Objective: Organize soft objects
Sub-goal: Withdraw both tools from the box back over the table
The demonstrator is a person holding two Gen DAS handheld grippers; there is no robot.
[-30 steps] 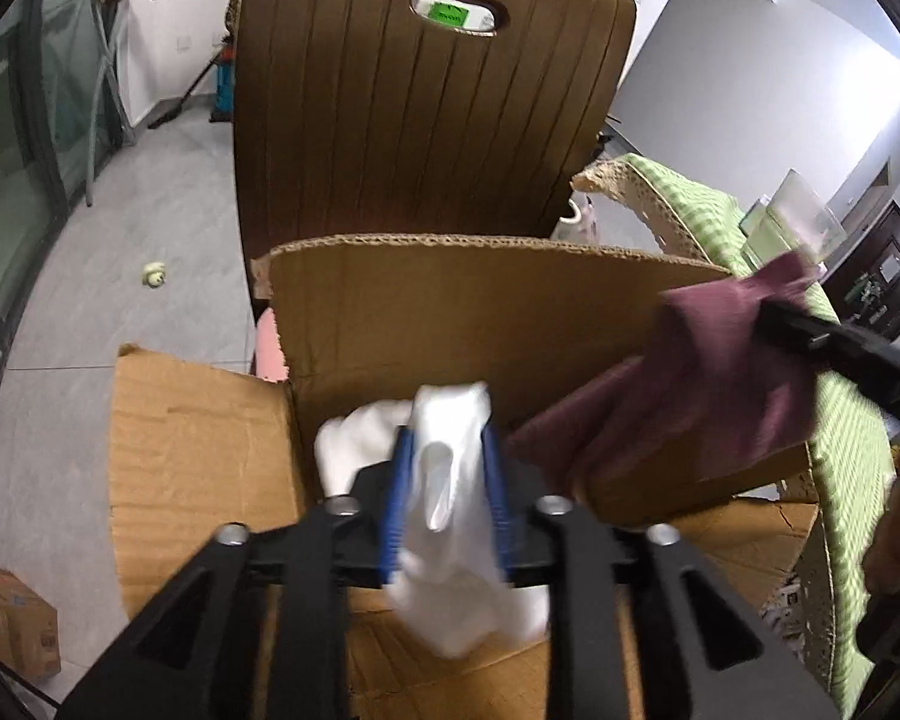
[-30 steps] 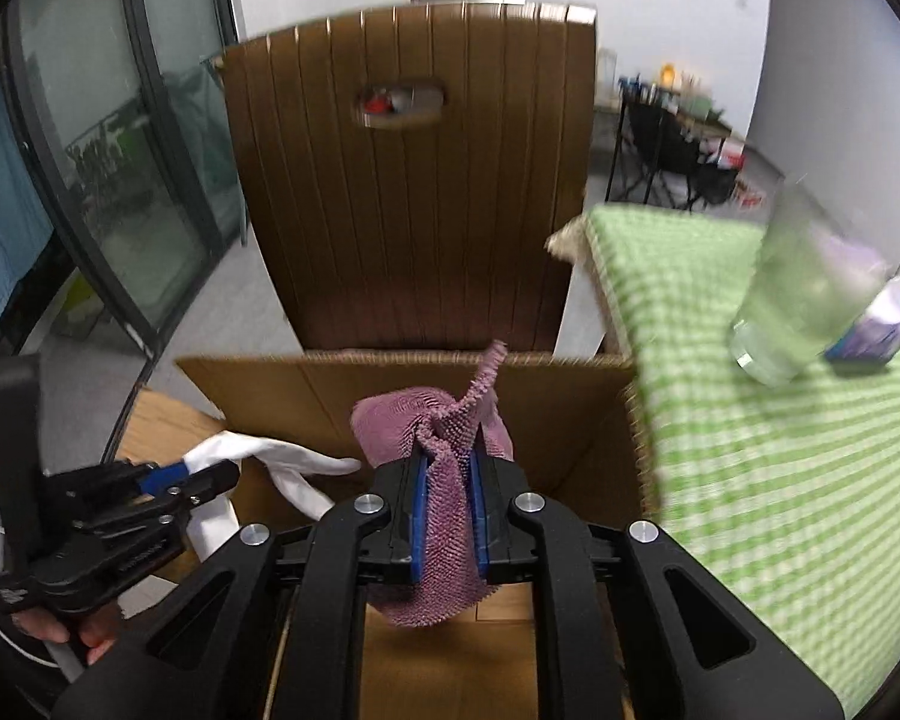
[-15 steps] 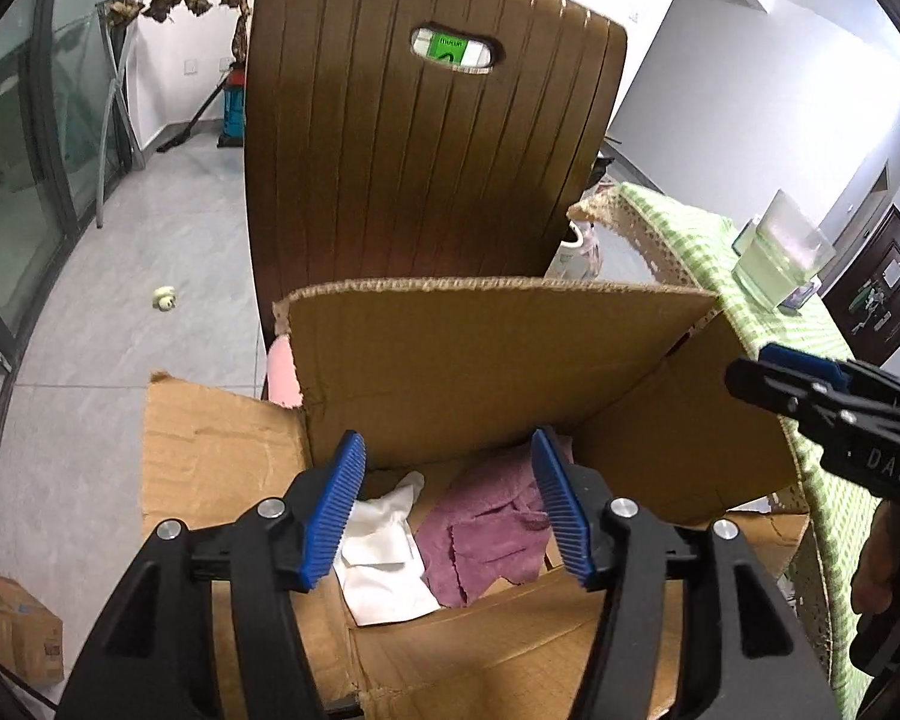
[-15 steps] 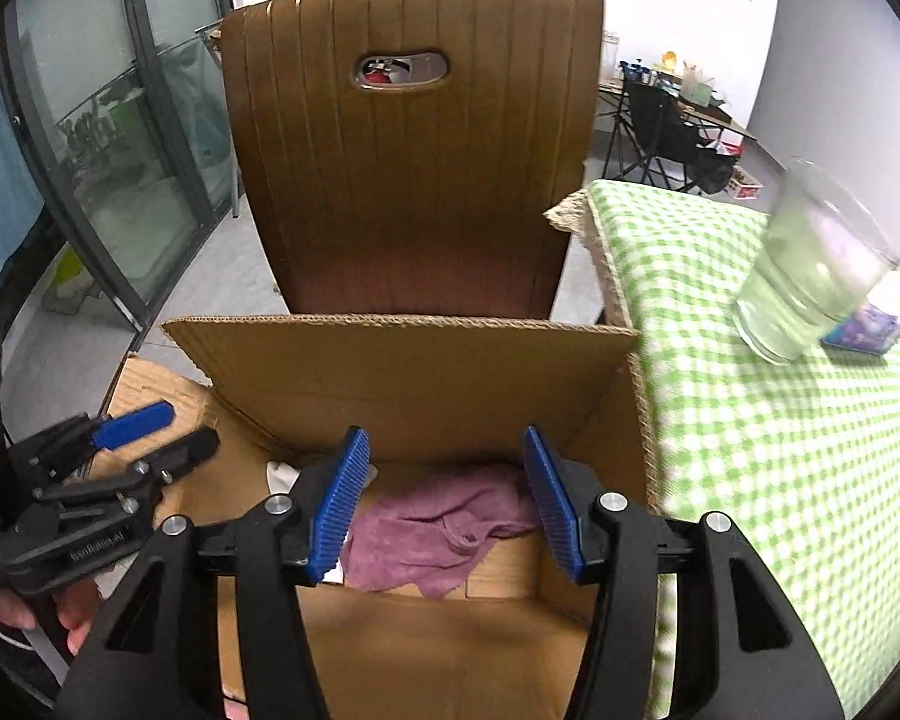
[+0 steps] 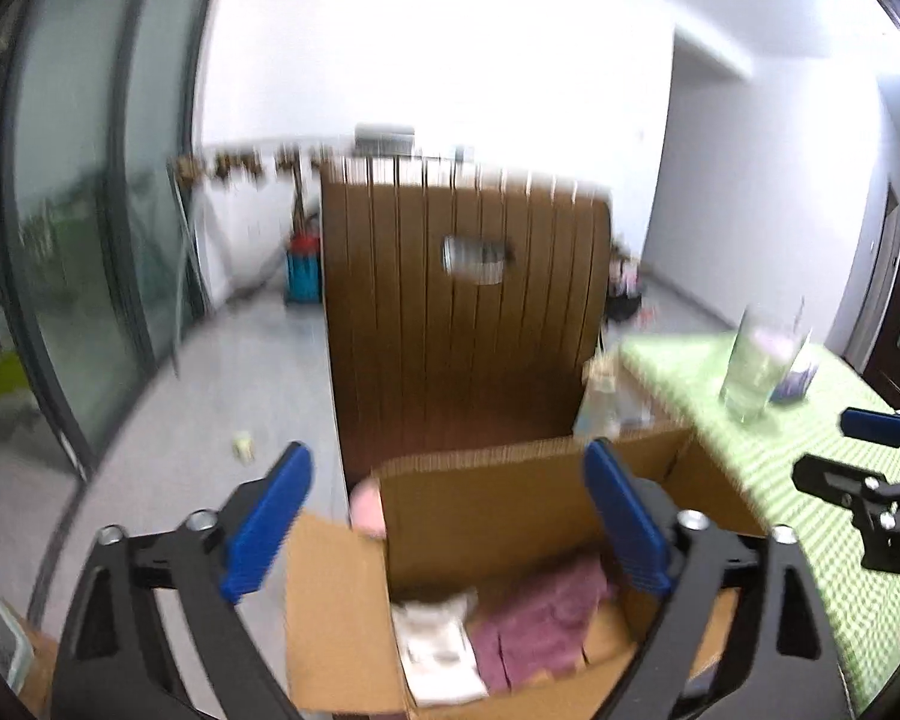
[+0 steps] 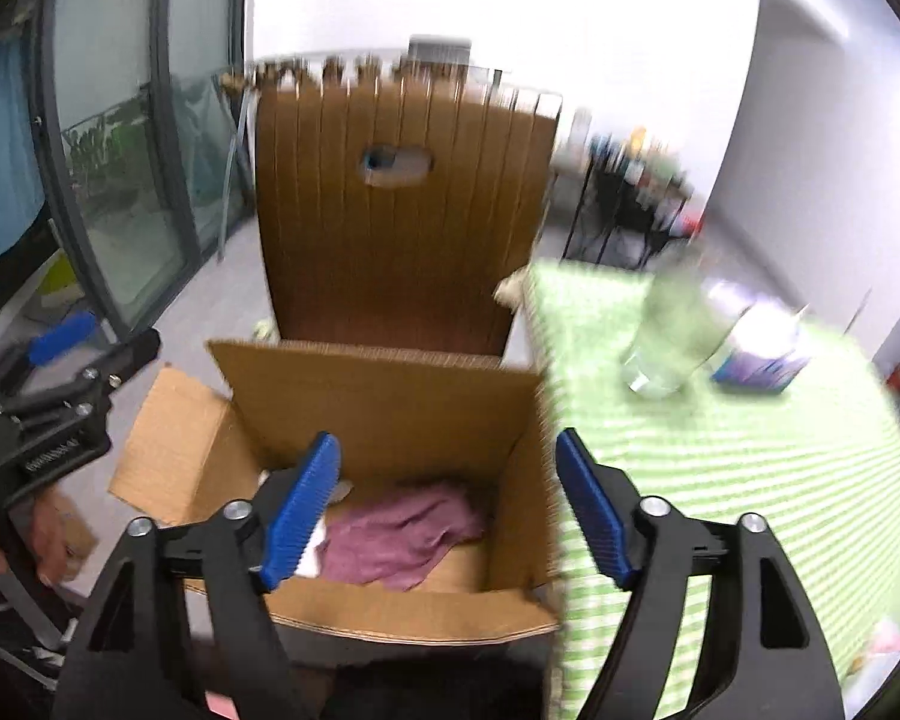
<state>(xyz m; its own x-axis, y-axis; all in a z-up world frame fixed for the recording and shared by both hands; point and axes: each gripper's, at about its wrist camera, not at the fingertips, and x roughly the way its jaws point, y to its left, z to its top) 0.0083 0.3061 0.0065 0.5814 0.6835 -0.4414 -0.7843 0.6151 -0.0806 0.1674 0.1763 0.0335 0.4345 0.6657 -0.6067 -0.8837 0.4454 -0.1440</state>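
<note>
An open cardboard box [image 5: 498,492] [image 6: 384,396] stands on a brown chair. Inside it lie a purple cloth [image 5: 540,624] [image 6: 402,531] and a white cloth [image 5: 441,648] [image 6: 312,549] to its left. My left gripper [image 5: 450,522] is open and empty, raised above and in front of the box. My right gripper [image 6: 447,510] is also open and empty, above the box's near edge. The right gripper's fingers [image 5: 870,456] show at the right of the left wrist view; the left gripper's fingers [image 6: 66,354] show at the left of the right wrist view.
The brown slatted chair back [image 5: 468,324] [image 6: 402,210] rises behind the box. A table with a green checked cloth [image 6: 750,468] [image 5: 810,468] is right of the box, carrying a glass [image 6: 666,330] [image 5: 762,360] and a tissue pack [image 6: 762,354]. Glass doors [image 5: 78,240] stand left.
Both grippers let go of their cloths, which now lie in the box. Since half a second ago both have risen and drawn back, still open.
</note>
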